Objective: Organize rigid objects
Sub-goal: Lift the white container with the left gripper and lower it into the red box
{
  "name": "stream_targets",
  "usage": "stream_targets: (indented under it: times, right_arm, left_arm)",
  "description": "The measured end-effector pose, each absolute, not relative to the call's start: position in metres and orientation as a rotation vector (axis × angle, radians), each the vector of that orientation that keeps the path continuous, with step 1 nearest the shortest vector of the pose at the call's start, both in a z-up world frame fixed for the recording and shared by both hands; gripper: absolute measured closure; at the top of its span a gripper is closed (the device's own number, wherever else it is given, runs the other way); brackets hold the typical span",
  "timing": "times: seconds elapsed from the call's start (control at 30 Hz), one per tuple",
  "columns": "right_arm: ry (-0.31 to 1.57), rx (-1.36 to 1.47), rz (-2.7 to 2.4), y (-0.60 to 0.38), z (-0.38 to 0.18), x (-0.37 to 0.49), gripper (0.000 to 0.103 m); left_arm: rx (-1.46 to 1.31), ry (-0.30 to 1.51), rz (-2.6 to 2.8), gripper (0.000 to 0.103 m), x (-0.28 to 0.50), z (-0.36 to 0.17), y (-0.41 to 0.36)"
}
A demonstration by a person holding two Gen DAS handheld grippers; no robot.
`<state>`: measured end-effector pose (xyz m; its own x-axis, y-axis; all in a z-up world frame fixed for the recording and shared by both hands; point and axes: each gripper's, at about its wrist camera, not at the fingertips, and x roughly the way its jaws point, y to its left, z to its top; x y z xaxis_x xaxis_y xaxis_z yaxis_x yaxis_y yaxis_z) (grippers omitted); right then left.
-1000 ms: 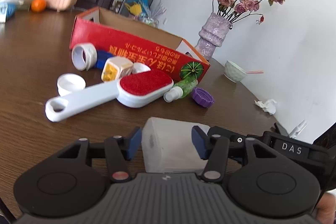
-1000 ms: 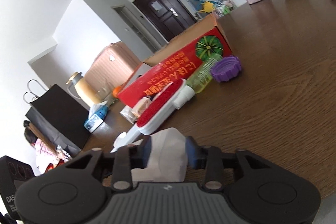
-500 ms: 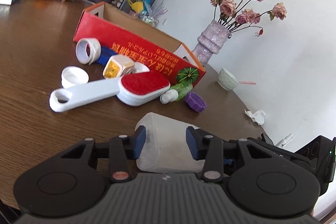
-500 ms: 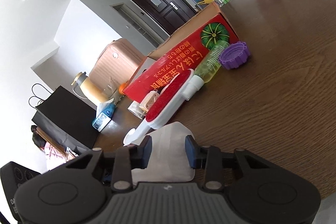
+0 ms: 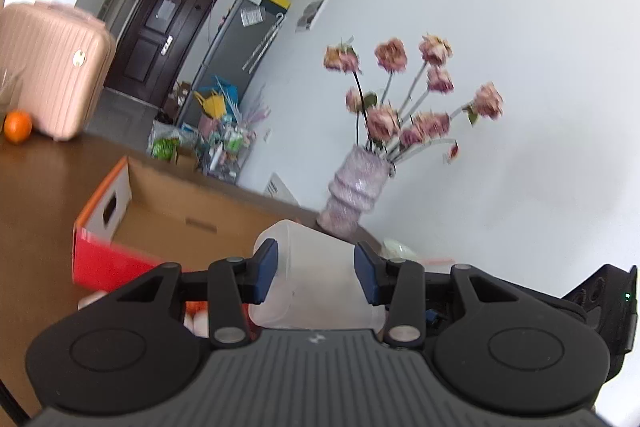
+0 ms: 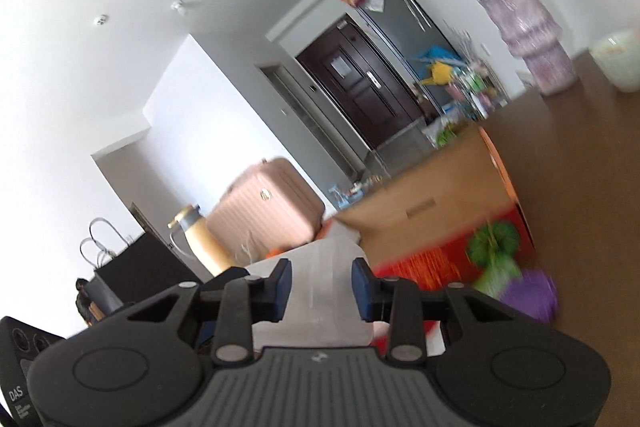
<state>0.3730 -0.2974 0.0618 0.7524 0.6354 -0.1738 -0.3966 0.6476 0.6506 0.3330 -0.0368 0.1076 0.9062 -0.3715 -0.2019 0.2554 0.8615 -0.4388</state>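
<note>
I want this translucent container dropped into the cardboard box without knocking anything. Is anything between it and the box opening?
Nothing visible. Both the left gripper and the right gripper are clamped on the translucent plastic container, raised above the table. The open cardboard box lies just ahead, and the part of its inside in view is bare.

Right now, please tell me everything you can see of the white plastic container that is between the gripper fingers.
The white plastic container is translucent and milky, with smooth walls and rounded corners; no lid shows. It lies tilted, lifted in front of the open cardboard box. The left hand-held gripper clamps one end with its blue pads, and the right hand-held gripper clamps the other. Its underside is hidden.
</note>
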Motion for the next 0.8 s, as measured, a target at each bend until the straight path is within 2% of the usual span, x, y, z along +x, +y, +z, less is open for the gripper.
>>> stream_targets:
  times: [0.2, 0.4, 0.6, 0.8]
  right_arm:
    - [0.292, 0.567, 0.639, -0.28, 0.118, 0.442, 0.071]
    - [0.327, 0.575, 0.664, -0.27, 0.132, 0.518, 0.071]
    - [0.438, 0.564, 0.623, -0.254, 0.115, 0.597, 0.071]
    - [0.662, 0.587, 0.55, -0.241, 0.07, 0.675, 0.072]
  left_arm:
    - [-0.375, 0.178, -0.327, 0.061, 0.395, 0.16, -0.032]
    - [-0.371, 0.181, -0.311, 0.061, 0.461, 0.165, -0.024]
    - [-0.383, 0.346, -0.279, 0.065, 0.551, 0.147, -0.013]
    - [-0.438, 0.582, -0.225, 0.068, 0.628, 0.088, 0.005]
